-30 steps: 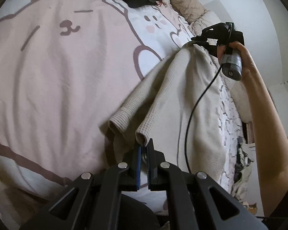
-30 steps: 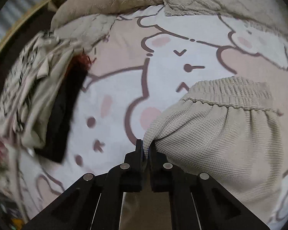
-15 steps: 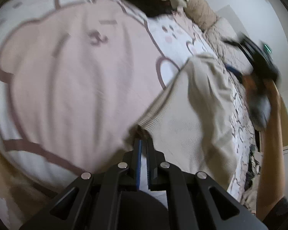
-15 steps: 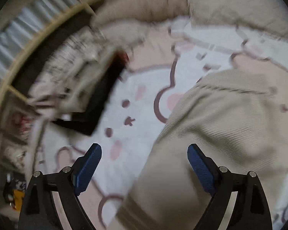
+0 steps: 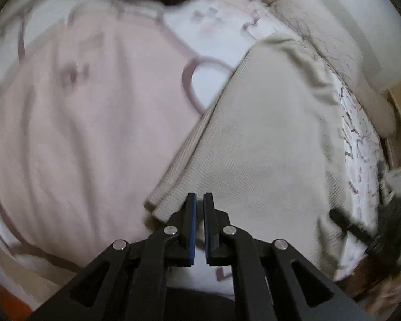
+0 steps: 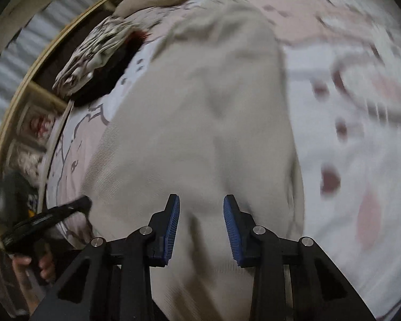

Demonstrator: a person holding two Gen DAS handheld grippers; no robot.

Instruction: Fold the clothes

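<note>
folding beige shorts [image 5: 267, 139] on the bed [image 5: 80, 133]: halved lengthwise, further folds left. left hand-held gripper [image 5: 199, 206] clenched at the hem, grip unclear; right hand-held gripper [image 6: 201, 208] released, closing above cloth.

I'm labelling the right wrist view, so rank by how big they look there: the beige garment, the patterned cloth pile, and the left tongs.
1. Beige garment, by far the largest.
2. Patterned cloth pile.
3. Left tongs, though blur and nearness to the camera make the last two a close call.
</note>
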